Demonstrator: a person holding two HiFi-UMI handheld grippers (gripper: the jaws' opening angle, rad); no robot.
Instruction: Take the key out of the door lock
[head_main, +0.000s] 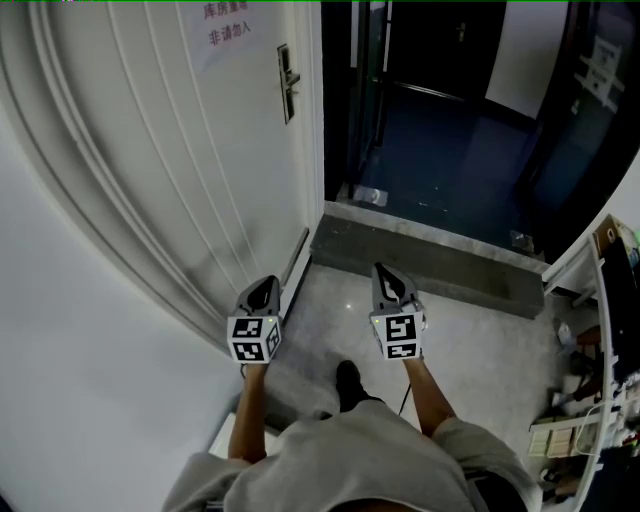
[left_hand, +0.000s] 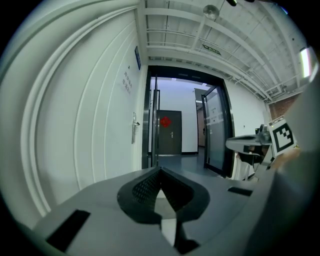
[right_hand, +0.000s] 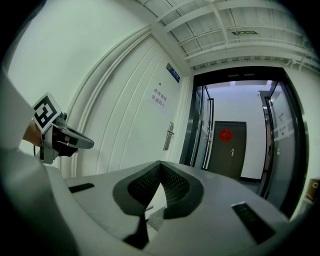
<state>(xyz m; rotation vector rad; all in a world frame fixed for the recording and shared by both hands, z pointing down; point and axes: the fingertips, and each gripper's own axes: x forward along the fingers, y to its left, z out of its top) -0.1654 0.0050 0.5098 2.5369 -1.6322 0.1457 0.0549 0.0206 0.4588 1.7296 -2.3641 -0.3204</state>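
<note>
so the left gripper (head_main: 264, 290) is hovering with jaws pressed together on nothing, sitting closer to the door lock (head_main: 287, 82) well off at its 12 o'clock (key's too tiny to spot), while the right gripper (head_main: 386, 275), jaws squeezed together empty too, is facing it at 11 o'clock.

Right claw (right_hand: 160, 164) pinched together, nothing in it, white door (right_hand: 125, 135) ahead, lock plate (right_hand: 169, 135) well apart, left claw (right_hand: 75, 140) alongside.
</note>
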